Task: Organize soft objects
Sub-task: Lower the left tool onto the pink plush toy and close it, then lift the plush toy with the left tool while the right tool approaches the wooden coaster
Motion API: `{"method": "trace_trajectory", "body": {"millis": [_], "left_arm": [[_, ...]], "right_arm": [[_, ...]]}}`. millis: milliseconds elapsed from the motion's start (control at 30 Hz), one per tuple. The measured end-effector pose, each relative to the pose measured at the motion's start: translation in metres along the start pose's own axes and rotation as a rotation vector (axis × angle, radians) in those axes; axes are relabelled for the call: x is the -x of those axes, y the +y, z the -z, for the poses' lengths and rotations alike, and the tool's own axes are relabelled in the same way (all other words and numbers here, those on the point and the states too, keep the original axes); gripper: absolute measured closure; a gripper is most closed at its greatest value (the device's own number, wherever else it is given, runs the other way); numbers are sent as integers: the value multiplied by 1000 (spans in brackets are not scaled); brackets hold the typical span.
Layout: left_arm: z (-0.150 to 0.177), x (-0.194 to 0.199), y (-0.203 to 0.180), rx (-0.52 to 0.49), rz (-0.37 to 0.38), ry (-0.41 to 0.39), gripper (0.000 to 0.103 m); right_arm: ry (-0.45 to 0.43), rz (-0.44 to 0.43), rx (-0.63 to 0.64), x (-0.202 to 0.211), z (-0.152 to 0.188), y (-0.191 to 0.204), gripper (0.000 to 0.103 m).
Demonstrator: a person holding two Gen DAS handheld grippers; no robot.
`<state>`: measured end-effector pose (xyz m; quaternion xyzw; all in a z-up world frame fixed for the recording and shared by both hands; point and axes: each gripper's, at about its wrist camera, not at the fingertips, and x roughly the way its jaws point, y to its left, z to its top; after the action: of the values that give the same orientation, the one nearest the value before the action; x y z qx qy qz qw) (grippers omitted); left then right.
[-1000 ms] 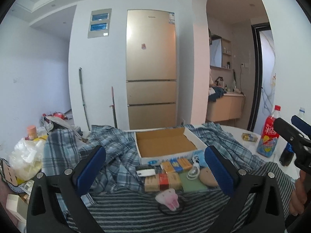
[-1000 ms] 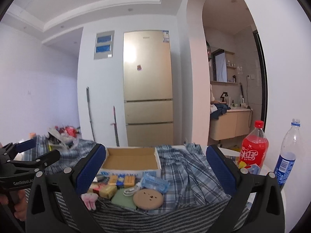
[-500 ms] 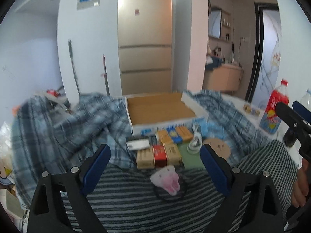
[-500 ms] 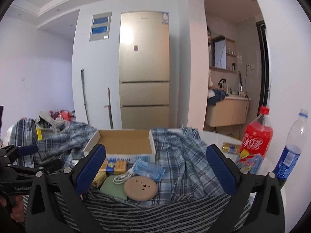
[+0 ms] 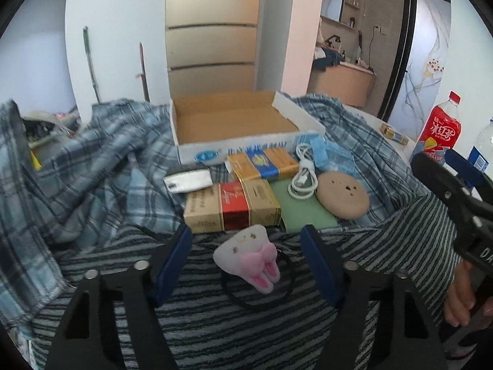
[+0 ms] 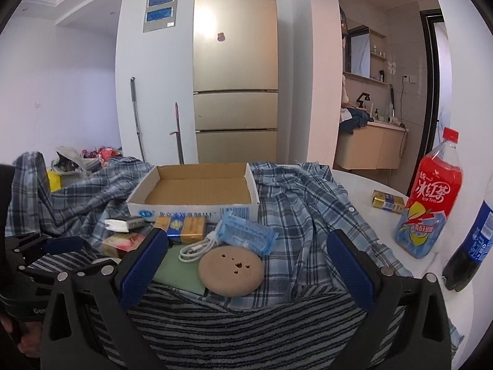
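**Plush toy sits dead ahead of left hand-held gripper**

Landmark: cardboard box (image 5: pixel 234 123) on the cloth-covered desk. Plush toy (image 5: pixel 249 252), white w/ pink bow, lies on the striped cloth (image 5: pixel 215 323) on the near side of the box, past the row of small packs (image 5: pixel 234 206). Left hand-held gripper (image 5: pixel 246 265) straddles it: jaws about half open & closing, toy between them, pads not yet touching. Toy's long axis runs roughly along the pointing line. Right hand-held gripper (image 6: pixel 246 265) wide open, empty, off to the toy's right over a round pad (image 6: pixel 230 269). Left is nearer, so prob. its grab.
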<state>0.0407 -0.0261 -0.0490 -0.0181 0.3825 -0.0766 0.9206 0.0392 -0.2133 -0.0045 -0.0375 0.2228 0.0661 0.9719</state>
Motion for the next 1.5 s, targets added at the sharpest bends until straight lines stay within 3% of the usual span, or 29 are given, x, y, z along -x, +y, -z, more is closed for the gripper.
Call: {"method": "trace_trajectory", "body": {"millis": [167,233,433,867,1100,1267,1367,1500], "left_arm": [[3,-17,3,15,37,71,44],[4,-22,5,24,41,92,57],[5,-19,3,14,32,75,64],[-6,43,-8,-43,-8,-125,65],[-40,70,-6,-63,-71,-199,65],[-66,83,-7,-61,14,-304,65],[-74,93,-9,-65,67,-380,65],[-81,94,-11,-73,55,-479,65]], "right_arm": [[24,-25,-34,-8,6,-5,0],[35,-28,-46,-11,8,-7,0],[47,-15,-40,-13,9,-5,0],[70,-4,-19,-9,2,-3,0],[9,-36,-31,20,-38,-6,0],[-33,-12,-14,20,-74,-7,0],[-31,-73,-42,8,-79,-11,0],[56,-97,-81,-22,-74,-14,0]]}}
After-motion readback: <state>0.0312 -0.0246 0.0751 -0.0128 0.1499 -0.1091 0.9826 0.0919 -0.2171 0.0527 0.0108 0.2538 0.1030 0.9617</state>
